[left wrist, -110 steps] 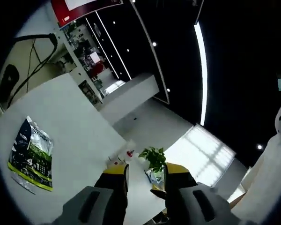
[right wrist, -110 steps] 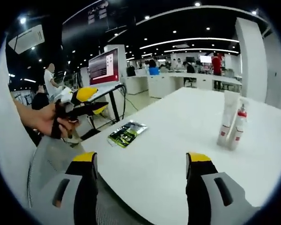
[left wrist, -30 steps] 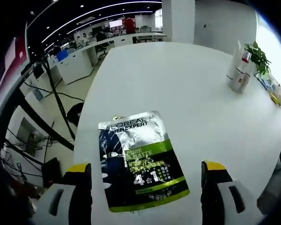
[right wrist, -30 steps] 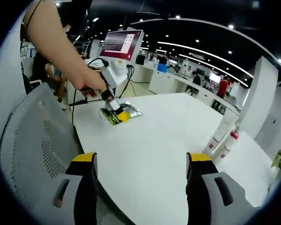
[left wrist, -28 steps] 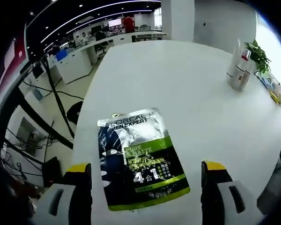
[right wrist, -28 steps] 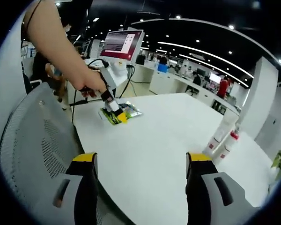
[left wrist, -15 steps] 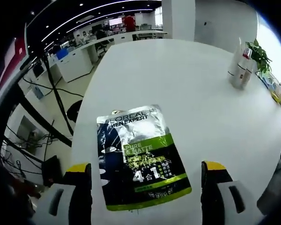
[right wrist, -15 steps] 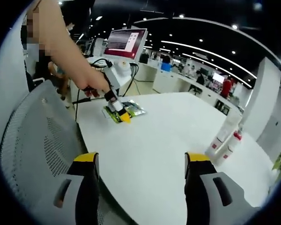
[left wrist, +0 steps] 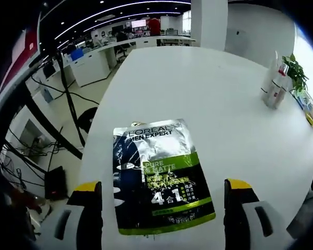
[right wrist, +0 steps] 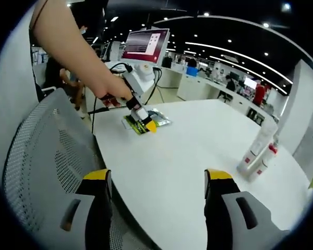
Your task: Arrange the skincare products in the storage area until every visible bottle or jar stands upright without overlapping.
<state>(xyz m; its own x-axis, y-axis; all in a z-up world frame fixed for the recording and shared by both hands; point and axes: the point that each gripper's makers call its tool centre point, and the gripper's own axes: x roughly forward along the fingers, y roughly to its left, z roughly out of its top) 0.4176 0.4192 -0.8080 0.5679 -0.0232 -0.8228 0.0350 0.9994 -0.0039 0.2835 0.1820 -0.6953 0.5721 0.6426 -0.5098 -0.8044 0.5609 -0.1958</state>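
A flat black, silver and green sachet lies on the white table, straight ahead of my open left gripper, which hovers just above its near end. Two skincare containers, a white tube and a red-capped bottle, stand upright side by side at the far right of the table. In the right gripper view my right gripper is open over the table's near edge with nothing between its fingers. There the left gripper sits over the sachet, and the tube and bottle stand at the right.
A grey mesh chair back is at the table's near left. A person's arm reaches across to the left gripper. A potted plant stands beyond the bottles. A monitor on a stand and black cables are past the table's far side.
The left view has drifted slightly back over the sachet, which stays flat on the table. The right view has shifted a little. Both grippers stay open.
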